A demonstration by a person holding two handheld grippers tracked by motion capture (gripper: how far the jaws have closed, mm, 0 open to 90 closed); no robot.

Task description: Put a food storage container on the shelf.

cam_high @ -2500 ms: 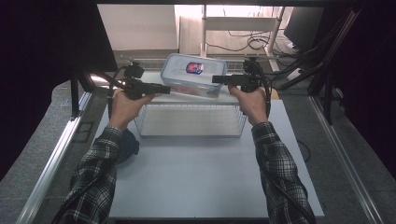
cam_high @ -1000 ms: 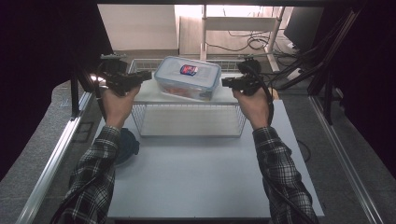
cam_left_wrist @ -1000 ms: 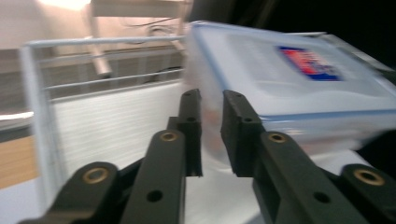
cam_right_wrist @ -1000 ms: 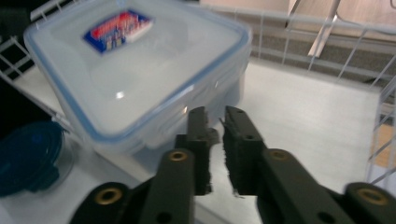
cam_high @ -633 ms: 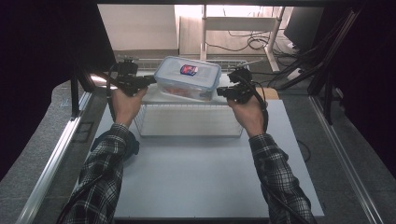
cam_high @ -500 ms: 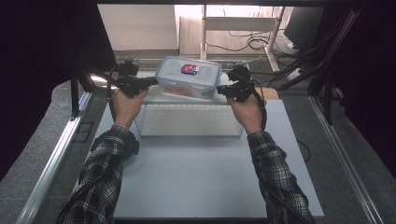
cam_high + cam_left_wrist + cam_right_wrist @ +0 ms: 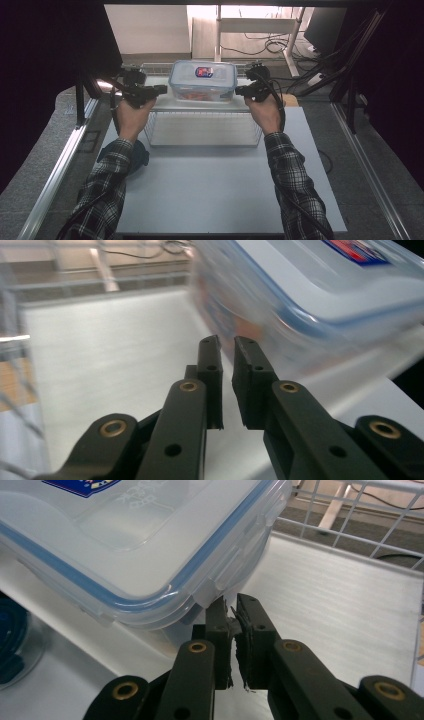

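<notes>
Atop the wire rack (image 7: 202, 127), clenched left tongs (image 7: 159, 90) and right tongs (image 7: 239, 91) flank the container (image 7: 202, 80).

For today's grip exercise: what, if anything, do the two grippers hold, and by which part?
Neither holds anything. The left gripper is shut beside the food container; the right gripper, shut, is at its corner latch.

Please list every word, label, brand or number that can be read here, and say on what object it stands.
Nothing can be read with certainty.
Red and blue sticker on the lid of the clear food container: too small and blurred.
Embossed lettering on the lid beside the sticker: too faint to read.
</notes>
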